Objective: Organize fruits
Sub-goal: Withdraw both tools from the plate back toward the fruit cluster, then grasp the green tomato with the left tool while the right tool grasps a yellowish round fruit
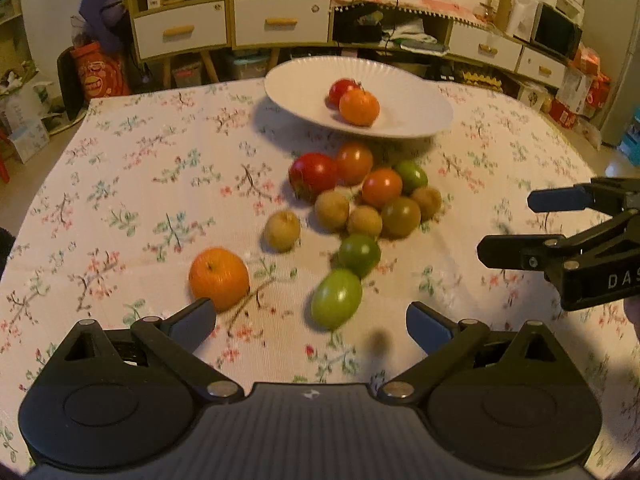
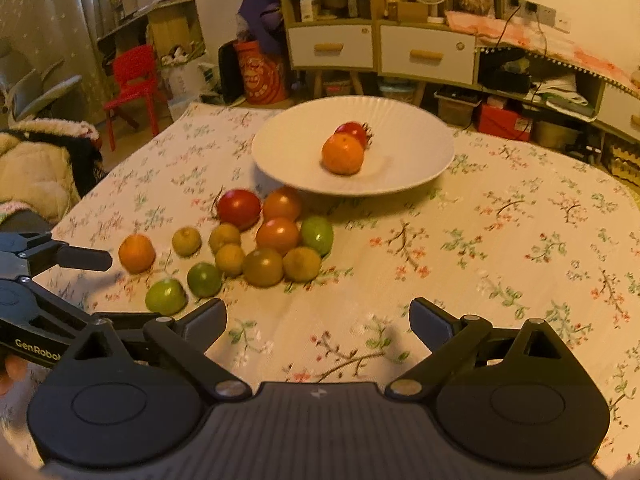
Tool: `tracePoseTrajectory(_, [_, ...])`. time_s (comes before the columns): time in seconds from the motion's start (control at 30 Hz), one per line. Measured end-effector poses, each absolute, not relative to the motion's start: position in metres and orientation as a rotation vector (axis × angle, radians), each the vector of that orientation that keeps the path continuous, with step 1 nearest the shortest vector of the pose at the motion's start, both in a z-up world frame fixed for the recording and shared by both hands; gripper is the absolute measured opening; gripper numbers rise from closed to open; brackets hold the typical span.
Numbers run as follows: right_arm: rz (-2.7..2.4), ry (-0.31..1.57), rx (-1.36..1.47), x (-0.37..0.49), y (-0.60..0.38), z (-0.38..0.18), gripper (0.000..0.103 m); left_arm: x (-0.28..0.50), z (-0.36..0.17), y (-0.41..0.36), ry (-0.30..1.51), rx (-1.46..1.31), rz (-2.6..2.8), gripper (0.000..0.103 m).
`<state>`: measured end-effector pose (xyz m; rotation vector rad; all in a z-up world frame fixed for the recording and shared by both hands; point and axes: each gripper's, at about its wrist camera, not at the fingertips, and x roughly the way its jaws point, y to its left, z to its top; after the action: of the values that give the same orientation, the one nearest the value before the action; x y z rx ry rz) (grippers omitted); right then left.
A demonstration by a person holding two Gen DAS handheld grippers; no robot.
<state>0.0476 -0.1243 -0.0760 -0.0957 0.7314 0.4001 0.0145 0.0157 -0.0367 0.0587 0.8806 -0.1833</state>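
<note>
A white plate [image 1: 288, 80] [image 2: 280, 148] at the table's far side holds an orange [image 1: 359, 107] and a red tomato [image 1: 342, 90]. In front of it lies a cluster of several fruits: a red tomato [image 1: 314, 174], orange tomatoes, green ones and brown round ones. An orange [image 1: 219, 278] and a green tomato [image 1: 336, 298] lie nearest my left gripper [image 1: 309, 309], which hovers open just short of them, holding nothing. My right gripper [image 2: 317, 307] is open over bare cloth to the right of the cluster, also seen from the left wrist as the right gripper [image 1: 511, 225].
The table wears a floral tablecloth [image 2: 500, 240]. Beyond its far edge stand cabinets with drawers [image 1: 280, 24], a red chair [image 2: 132, 80] and cluttered boxes. A padded coat [image 2: 36, 168] lies at the left edge.
</note>
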Motion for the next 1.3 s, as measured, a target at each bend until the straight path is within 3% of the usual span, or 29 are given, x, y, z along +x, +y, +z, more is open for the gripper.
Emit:
tracePoseTrajectory(0.33, [0.406,0.771,-0.119,0.05,-0.117,-0.092,0.098,0.013,-0.048,0.027,0.875,0.01,-0.173,0.096])
tracePoseTrajectory(0.63, [0.377,0.759,-0.141,0.061,-0.116,-0.099,0.098,0.015,-0.049,0.022,0.875,0.02,-0.192,0.084])
tracePoseTrajectory(0.83, [0.357,0.742,-0.151,0.067,-0.116,-0.099,0.095,0.017,-0.047,0.019,0.867,0.025,-0.182,0.072])
tracePoseTrajectory(0.97, [0.343,0.727,-0.164,0.073,-0.117,-0.099,0.084,0.018,-0.045,0.015,0.862,0.039,-0.187,0.058])
tracePoseTrajectory(1.3, [0.352,0.706,-0.197,0.079,-0.108,-0.098,0.069,0.02,-0.044,0.011,0.859,0.031,-0.222,0.03])
